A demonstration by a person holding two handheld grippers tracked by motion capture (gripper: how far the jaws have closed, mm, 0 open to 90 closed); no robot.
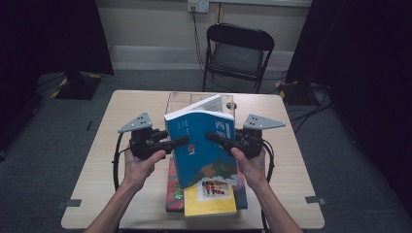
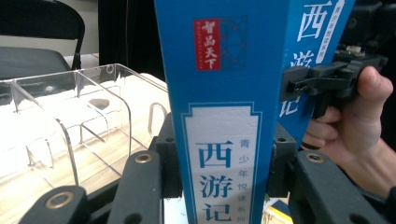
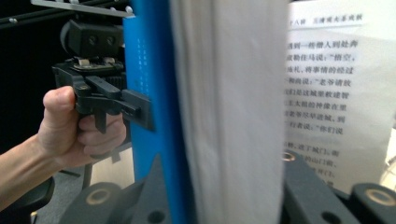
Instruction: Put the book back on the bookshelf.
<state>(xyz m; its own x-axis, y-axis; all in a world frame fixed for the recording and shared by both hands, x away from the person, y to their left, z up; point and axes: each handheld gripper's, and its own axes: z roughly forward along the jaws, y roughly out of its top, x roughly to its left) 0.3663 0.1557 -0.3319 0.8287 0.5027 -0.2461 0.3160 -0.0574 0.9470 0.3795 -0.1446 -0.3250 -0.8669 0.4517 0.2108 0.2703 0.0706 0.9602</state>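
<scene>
Overhead, both claws (image 1: 177,142) (image 1: 214,137) clamp blue book (image 1: 206,145); right gripper view adds loose page (image 3: 327,93).

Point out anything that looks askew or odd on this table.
The blue book is held up between the left gripper and the right gripper, tilted rather than upright, above a stack of books. In the right gripper view a page has splayed away from the rest. The clear rack behind it holds no books.
</scene>
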